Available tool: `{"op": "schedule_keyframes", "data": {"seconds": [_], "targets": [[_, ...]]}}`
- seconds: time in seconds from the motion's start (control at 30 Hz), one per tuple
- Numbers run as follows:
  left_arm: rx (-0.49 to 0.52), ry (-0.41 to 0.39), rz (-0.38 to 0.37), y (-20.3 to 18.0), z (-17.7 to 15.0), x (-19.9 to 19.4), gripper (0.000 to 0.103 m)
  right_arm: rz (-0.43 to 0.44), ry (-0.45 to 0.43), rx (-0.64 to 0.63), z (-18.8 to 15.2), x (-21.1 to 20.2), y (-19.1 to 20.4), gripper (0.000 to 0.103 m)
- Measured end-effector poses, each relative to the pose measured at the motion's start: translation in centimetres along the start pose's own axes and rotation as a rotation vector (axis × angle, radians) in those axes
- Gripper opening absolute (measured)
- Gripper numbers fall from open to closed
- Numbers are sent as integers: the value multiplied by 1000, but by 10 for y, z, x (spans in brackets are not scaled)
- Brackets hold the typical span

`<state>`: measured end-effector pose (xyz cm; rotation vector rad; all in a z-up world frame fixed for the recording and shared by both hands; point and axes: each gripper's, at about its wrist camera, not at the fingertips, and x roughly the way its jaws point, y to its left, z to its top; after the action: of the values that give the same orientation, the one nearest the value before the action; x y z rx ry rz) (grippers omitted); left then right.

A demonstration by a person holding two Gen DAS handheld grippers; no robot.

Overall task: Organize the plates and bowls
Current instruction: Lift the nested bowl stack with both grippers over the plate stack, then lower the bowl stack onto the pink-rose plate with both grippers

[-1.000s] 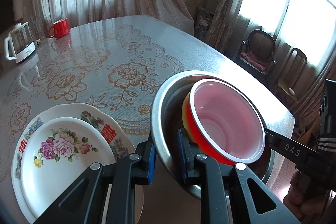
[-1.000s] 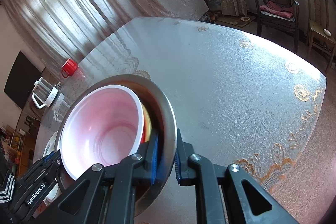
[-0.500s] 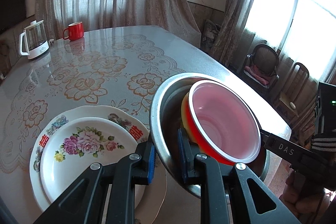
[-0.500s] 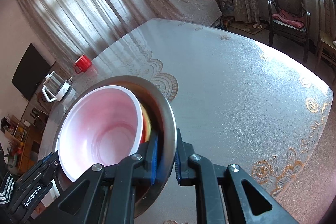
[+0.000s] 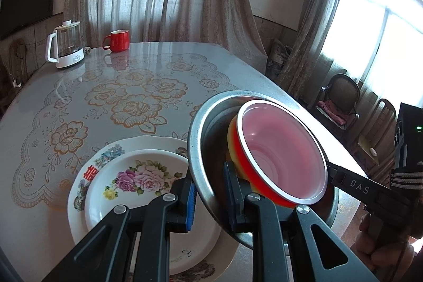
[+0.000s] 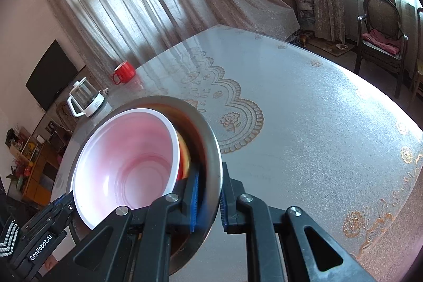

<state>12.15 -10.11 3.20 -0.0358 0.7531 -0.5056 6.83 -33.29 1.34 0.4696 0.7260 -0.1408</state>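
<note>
A steel bowl (image 5: 208, 134) (image 6: 208, 149) hangs above the table, tilted, held from both sides. Nested in it are a yellow bowl (image 5: 232, 142) and a red bowl with a pale pink inside (image 5: 280, 152) (image 6: 124, 168). My left gripper (image 5: 208, 197) is shut on the steel bowl's near rim. My right gripper (image 6: 208, 202) is shut on the opposite rim; its black finger (image 5: 357, 184) reaches in from the right. Two stacked floral plates (image 5: 137, 184) lie on the table below and left of the bowls.
The table (image 5: 132, 97) has a gold flower-patterned cover. A glass kettle (image 5: 66, 46) and a red mug (image 5: 119, 40) stand at its far edge. Chairs (image 6: 380, 31) stand by the window on the right. A person's hand (image 5: 375, 250) holds the right gripper.
Both grippers have risen with the nested bowls and rolled slightly; more of the room and far table edge shows. The plates have shifted right in the left wrist view. The grips are unchanged.
</note>
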Motion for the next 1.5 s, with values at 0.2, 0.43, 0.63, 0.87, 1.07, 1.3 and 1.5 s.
{"op": "schedule_keyframes", "data": {"seconds": [0.2,0.43,0.63,0.87,1.07,1.3,1.5], "targets": [[-41,-26,32,26,3,-10,19,37,8,-54,3,8,24,12],[-98,-41,70,56,0,-20,19,79,30,-112,5,20,57,12],[-140,-47,107,79,-7,-27,19,107,51,-164,1,31,84,12],[-175,-47,128,101,-15,-34,19,137,74,-207,-7,38,108,12],[-209,-29,124,120,-26,-42,19,164,102,-235,-17,40,124,12],[-244,-15,111,134,-36,-51,19,210,131,-246,-29,42,137,12],[-252,12,76,129,-37,-45,19,214,131,-234,-30,42,134,12]]}}
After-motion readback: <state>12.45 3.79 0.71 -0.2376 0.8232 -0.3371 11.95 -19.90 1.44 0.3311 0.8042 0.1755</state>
